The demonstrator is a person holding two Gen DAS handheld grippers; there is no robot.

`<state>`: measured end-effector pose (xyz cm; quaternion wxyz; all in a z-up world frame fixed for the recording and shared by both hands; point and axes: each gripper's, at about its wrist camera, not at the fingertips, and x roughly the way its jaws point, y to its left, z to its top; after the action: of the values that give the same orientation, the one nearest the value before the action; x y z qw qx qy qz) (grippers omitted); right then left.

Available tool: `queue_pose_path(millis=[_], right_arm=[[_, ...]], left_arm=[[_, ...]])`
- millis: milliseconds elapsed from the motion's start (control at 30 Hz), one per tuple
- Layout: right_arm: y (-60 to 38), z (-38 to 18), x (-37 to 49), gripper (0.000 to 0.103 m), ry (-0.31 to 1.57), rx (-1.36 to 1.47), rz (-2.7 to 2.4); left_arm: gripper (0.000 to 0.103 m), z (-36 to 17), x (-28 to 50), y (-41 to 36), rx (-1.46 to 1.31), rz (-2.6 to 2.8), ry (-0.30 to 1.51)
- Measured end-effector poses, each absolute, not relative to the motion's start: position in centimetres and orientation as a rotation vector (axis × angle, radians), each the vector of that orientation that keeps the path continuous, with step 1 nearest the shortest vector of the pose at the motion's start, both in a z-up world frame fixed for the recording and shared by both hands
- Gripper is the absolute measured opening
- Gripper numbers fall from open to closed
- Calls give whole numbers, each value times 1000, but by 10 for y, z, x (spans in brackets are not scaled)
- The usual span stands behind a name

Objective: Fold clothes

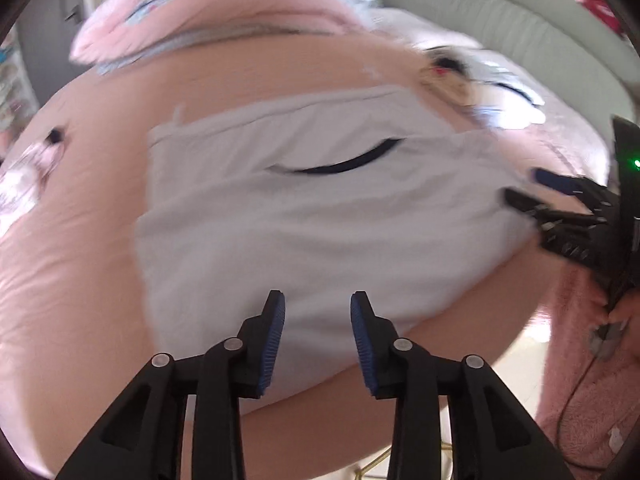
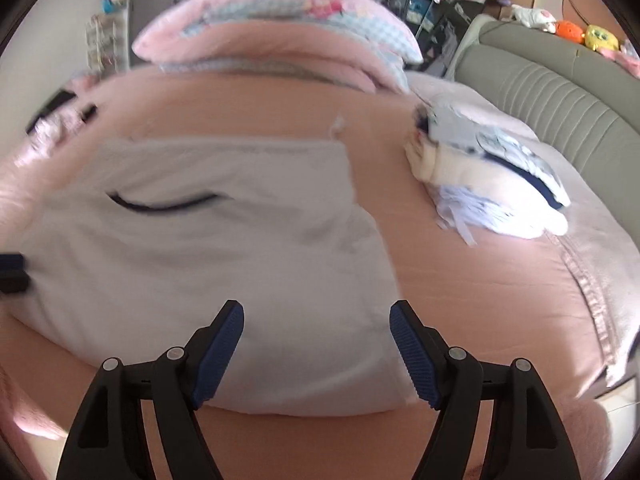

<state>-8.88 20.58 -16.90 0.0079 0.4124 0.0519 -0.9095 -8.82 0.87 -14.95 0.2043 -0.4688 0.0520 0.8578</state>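
One white garment (image 1: 304, 216) flat on bed (image 1: 92, 264); one folded pile (image 2: 488, 184) beside. Left claw (image 1: 318, 320) part-spread, empty; right claw (image 2: 316, 334) wide, empty.

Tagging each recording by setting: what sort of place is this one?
Most likely a bedroom: a bed with a pink sheet, a grey-green ribbed padded headboard and pink patterned pillows.

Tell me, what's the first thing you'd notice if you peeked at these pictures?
First, the big white folded garment with a curved black stripe, lying flat in the middle of the pink bedsheet. Both black grippers with blue pads, left gripper and right gripper, hang open over its near edge. To the right lies a small pile of white and blue clothes.
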Motion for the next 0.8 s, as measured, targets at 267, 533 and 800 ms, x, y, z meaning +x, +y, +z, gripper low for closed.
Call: queue_pose_path(millis=[267,533,800], right_arm=[[199,-193,-77,74,337,1340,-2759],[304,-176,-70,74,-190,1504,-2987],[319,-182,-75,76,-75,1623,-3111]], left_arm=[[32,-177,-93,5,-1423,2405,54],[32,-151,-68,-70,-1330,2602,-415],[32,-162,-58,-97,-1644,2844,-400]])
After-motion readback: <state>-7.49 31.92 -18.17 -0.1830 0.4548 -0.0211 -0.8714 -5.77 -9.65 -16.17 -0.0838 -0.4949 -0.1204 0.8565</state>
